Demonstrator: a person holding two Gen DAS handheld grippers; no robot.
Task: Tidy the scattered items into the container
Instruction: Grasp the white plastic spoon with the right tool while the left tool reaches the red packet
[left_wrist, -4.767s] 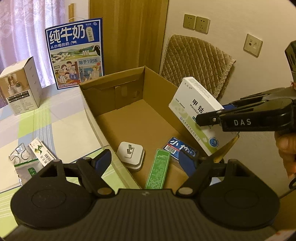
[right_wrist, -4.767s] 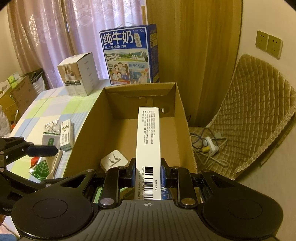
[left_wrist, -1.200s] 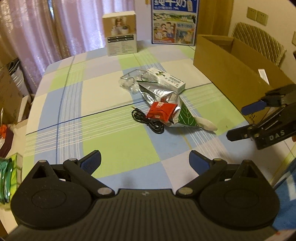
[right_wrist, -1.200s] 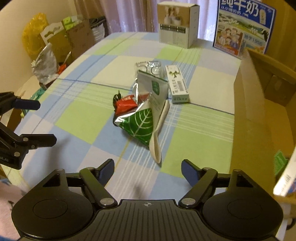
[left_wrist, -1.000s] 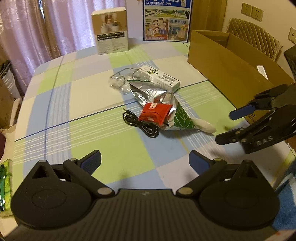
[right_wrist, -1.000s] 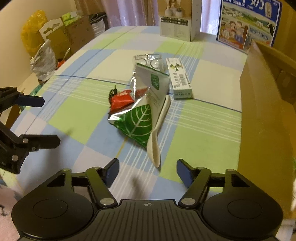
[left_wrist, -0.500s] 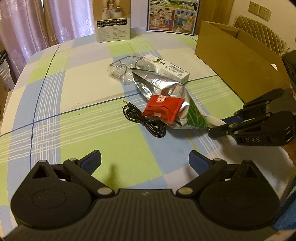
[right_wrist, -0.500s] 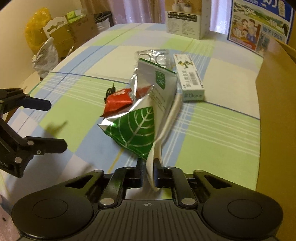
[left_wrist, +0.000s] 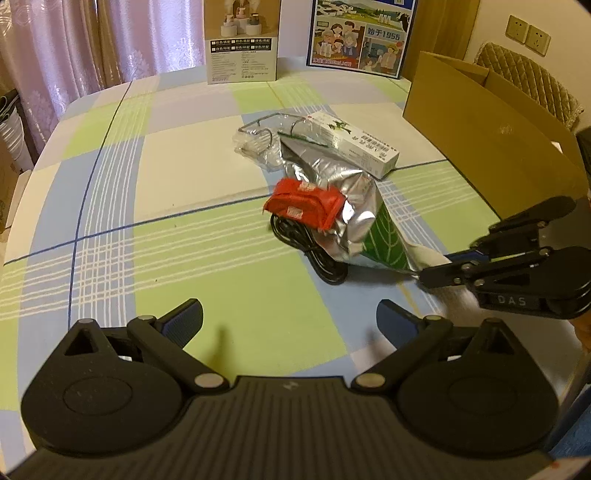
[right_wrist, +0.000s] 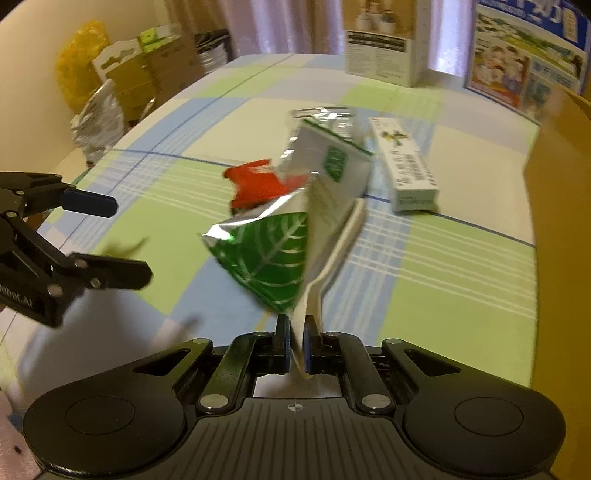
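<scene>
Now right gripper (right_wrist: 295, 341) clamps spoon (right_wrist: 332, 254) (white).

The left tongs (left_wrist: 290, 319) stand wide apart at the bottom of the frame, nothing between them, above the checked desk (left_wrist: 184, 177); at centre lies a red packet (left_wrist: 304, 206) on a black cable (left_wrist: 314, 251), touching a silver and green foil bag (left_wrist: 354, 221); a white carton (left_wrist: 351, 142) lies just above it; at right the right tongs (left_wrist: 432, 271) are closed at the bag's lower corner; the cardboard box (left_wrist: 491, 147) fills the upper right.
</scene>
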